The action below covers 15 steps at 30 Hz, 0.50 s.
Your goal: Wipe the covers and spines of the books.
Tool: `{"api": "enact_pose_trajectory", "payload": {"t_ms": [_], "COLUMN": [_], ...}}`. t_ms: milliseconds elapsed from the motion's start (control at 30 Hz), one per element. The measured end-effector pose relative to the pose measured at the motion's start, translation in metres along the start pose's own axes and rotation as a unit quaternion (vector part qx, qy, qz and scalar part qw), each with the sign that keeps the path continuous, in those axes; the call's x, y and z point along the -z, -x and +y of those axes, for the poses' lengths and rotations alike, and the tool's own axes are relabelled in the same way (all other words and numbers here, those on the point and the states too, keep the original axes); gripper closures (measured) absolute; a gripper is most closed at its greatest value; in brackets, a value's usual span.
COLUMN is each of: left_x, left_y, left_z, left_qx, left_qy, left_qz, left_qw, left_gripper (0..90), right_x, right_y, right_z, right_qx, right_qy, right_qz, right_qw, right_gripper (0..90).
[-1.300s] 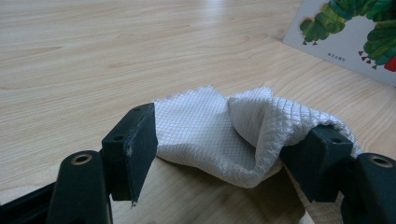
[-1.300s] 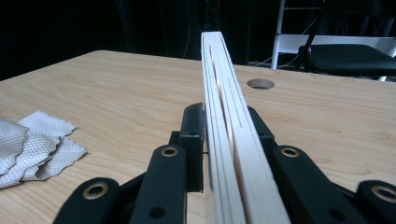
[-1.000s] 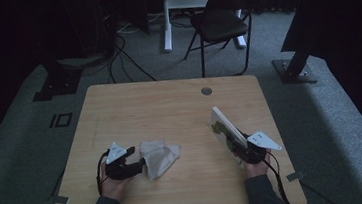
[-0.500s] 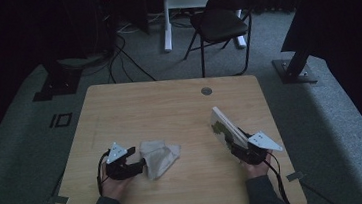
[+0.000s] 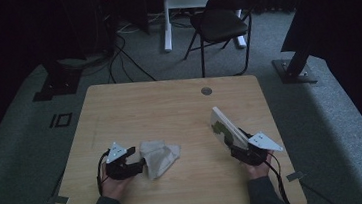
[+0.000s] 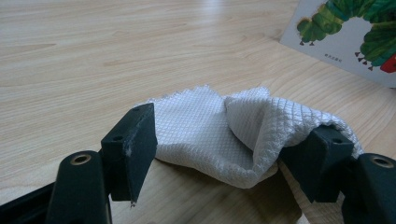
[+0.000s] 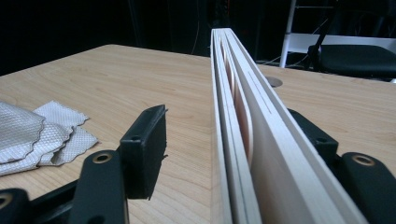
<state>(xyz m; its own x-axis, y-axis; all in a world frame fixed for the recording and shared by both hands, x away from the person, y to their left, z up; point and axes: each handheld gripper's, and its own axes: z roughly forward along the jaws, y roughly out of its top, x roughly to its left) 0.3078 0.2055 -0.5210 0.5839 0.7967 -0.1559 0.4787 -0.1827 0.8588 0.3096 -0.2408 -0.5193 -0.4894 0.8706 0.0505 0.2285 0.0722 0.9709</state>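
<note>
A crumpled white cloth lies on the wooden table at the front left. My left gripper rests level beside it, open. The cloth bunches loosely between the jaws and drapes over the right one. At the front right a picture book with a green caterpillar on its cover stands on its edge. My right gripper is open around it and its jaws have just been opening. The book leans on the right jaw, and the left jaw stands apart from it.
A round cable hole sits in the table near its far edge. Behind the table stand a black folding chair and a white frame. Cables trail over the grey carpet at the back left.
</note>
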Motion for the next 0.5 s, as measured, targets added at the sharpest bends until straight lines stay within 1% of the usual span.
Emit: {"api": "enact_pose_trajectory", "payload": {"t_ms": [67,133,300,400,467,500], "left_x": [0.000,0.000,0.001,0.002,0.002,0.002], "left_y": [0.000,-0.001,-0.001,-0.001,-0.002,-0.002], "left_z": [0.000,0.000,0.000,0.000,0.000,0.000], "left_qx": [0.001,0.006,0.006,0.005,0.009,0.010], "left_qy": [-0.001,-0.001,0.000,0.001,0.001,0.001], "left_qz": [-0.001,-0.004,0.000,0.000,-0.003,-0.003], "left_qw": [1.0000,1.0000,1.0000,1.0000,1.0000,0.9999], "left_gripper": [30.0,30.0,30.0,30.1,30.0,30.0], "right_x": [0.001,0.002,0.007,0.010,0.013,0.015], "right_y": [0.000,0.000,-0.001,-0.001,-0.001,-0.001], "right_z": [0.000,0.000,0.000,0.000,0.000,0.000], "right_qx": [0.001,0.002,-0.001,-0.002,-0.004,-0.005], "right_qy": [-0.001,0.000,0.003,0.004,0.006,0.007], "right_qz": [0.001,0.000,-0.003,-0.004,-0.006,-0.009], "right_qw": [1.0000,1.0000,1.0000,1.0000,1.0000,0.9999], "right_gripper": [35.7,35.7,33.4,32.9,32.2,30.8]}}
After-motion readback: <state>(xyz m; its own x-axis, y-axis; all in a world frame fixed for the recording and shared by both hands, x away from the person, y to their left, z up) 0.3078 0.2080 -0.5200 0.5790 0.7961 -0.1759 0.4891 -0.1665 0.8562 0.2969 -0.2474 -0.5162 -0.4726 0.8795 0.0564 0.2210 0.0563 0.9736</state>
